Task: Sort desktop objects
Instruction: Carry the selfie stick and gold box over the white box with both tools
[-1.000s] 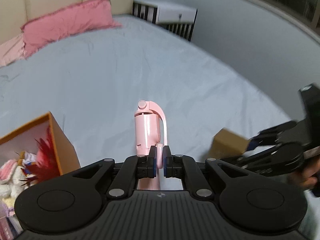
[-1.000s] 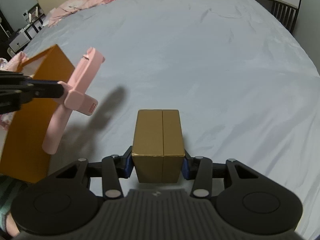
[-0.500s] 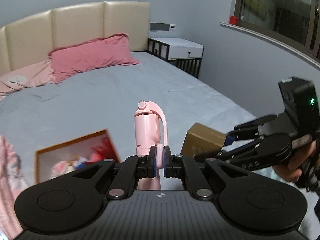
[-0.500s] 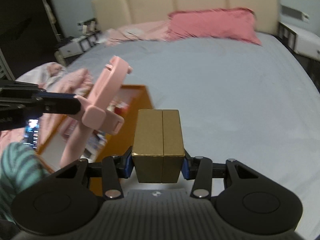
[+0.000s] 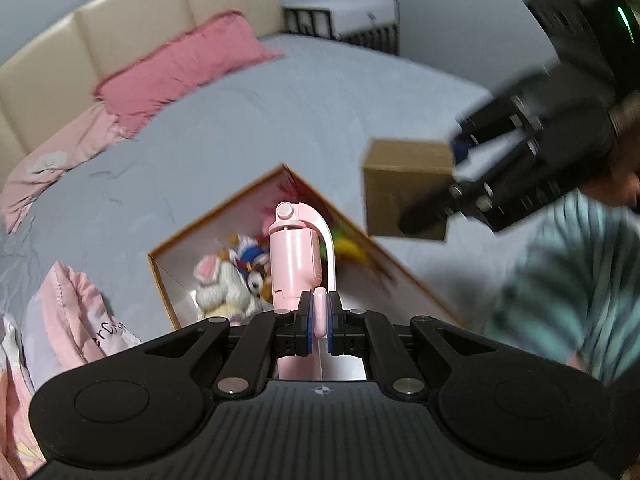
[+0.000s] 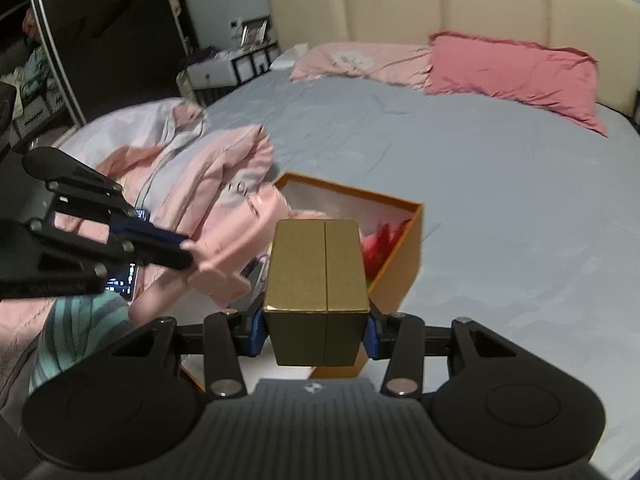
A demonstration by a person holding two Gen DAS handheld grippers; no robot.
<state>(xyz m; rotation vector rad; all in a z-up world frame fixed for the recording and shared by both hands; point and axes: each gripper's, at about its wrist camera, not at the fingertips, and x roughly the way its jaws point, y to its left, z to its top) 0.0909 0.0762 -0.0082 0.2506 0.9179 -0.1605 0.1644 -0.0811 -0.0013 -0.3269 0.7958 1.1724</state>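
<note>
My left gripper point(image 5: 319, 322) is shut on a pink selfie stick point(image 5: 294, 256) and holds it upright over an open orange box point(image 5: 160, 270) on the bed. The box holds plush toys point(image 5: 224, 280). My right gripper point(image 6: 316, 326) is shut on a gold box point(image 6: 316, 276) and holds it above the near side of the orange box point(image 6: 400, 268). In the left wrist view the gold box point(image 5: 400, 184) hangs in the air to the right, above the orange box. In the right wrist view the left gripper point(image 6: 188, 250) with the blurred selfie stick point(image 6: 224, 276) is at the left.
A grey bed sheet point(image 6: 500, 200) spreads around the box. Pink clothes point(image 6: 208, 168) lie left of the box. A red pillow point(image 6: 512, 68) and a beige headboard point(image 6: 480, 4) are at the far end. A nightstand point(image 5: 344, 16) stands by the bed. A phone point(image 6: 124, 280) lies under the left gripper.
Both grippers have swung left and over the orange box with their loads. The box's inside with the plush toys now shows under the selfie stick.
</note>
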